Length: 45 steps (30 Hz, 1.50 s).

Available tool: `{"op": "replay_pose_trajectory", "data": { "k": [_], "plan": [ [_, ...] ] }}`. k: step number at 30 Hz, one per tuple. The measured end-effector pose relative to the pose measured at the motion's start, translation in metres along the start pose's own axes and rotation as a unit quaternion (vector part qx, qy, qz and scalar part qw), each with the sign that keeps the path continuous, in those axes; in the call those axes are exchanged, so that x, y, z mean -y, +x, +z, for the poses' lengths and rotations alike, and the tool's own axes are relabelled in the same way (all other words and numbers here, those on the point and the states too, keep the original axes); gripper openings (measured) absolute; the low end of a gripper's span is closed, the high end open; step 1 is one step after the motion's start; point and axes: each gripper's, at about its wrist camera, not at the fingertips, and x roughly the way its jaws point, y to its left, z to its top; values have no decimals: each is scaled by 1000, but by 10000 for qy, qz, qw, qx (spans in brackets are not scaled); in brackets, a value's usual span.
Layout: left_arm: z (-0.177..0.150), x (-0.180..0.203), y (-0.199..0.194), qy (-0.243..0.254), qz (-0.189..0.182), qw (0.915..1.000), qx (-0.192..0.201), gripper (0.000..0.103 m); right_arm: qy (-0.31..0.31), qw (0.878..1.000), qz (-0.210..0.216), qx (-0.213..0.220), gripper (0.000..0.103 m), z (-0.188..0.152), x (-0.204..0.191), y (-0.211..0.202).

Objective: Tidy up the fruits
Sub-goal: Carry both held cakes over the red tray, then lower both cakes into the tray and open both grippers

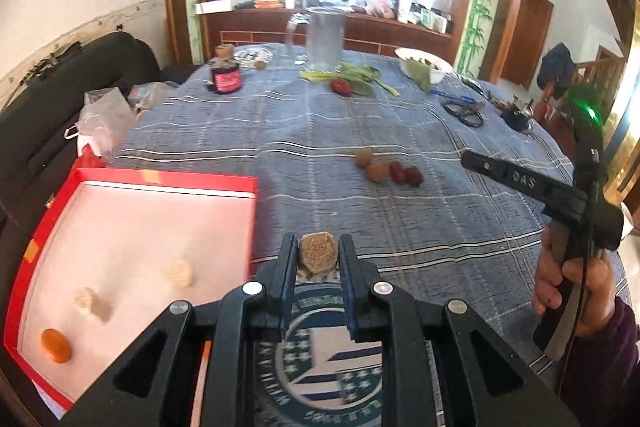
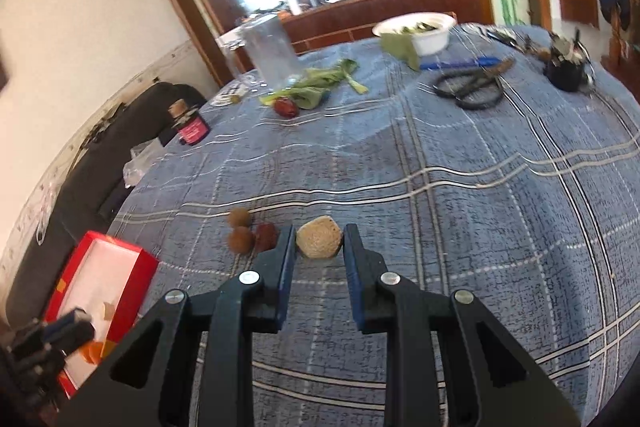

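Note:
My left gripper (image 1: 319,255) is shut on a tan rough-skinned fruit (image 1: 317,253), held just right of the red box (image 1: 168,181). The box holds two pale fruits (image 1: 179,273) and an orange one (image 1: 56,345). My right gripper (image 2: 319,241) is shut on another tan rough fruit (image 2: 319,238), low over the blue plaid cloth. Two brown round fruits (image 2: 240,229) and a red date (image 2: 265,236) lie just left of it; in the left wrist view this cluster (image 1: 390,171) lies mid-table. The right gripper (image 1: 520,183) also shows in the left wrist view, hand-held.
At the far side stand a clear jug (image 1: 325,39), a dark jar (image 1: 226,77), green leaves with a red fruit (image 1: 342,85), a white bowl (image 1: 424,69), scissors (image 2: 470,89) and a blue pen (image 2: 460,63). A black sofa with plastic bags (image 1: 106,115) borders the left.

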Motion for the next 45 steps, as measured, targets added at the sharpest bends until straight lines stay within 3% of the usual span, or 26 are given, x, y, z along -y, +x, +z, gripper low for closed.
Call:
{"op": "replay_pose_trajectory", "data": {
  "k": [8, 14, 18, 24, 45],
  "plan": [
    [-8, -70, -14, -481, 357, 9982, 97, 19, -232, 9993, 252, -178, 26, -22, -44, -4],
    [-13, -121, -22, -818, 782, 9934, 183, 19, -638, 9937, 832, -387, 26, -38, -114, 1],
    [-18, -145, -19, -1034, 1017, 9893, 128, 19, -1242, 9856, 1014, -544, 26, -50, -174, 15],
    [-23, -171, -7, -1217, 1237, 9848, -93, 19, -1679, 9750, 1180, -847, 26, -64, -229, 40],
    [-23, -183, 15, -1144, 1340, 9830, -515, 19, -1576, 9722, 802, -1538, 27, -75, -256, 93]
  ]
}}
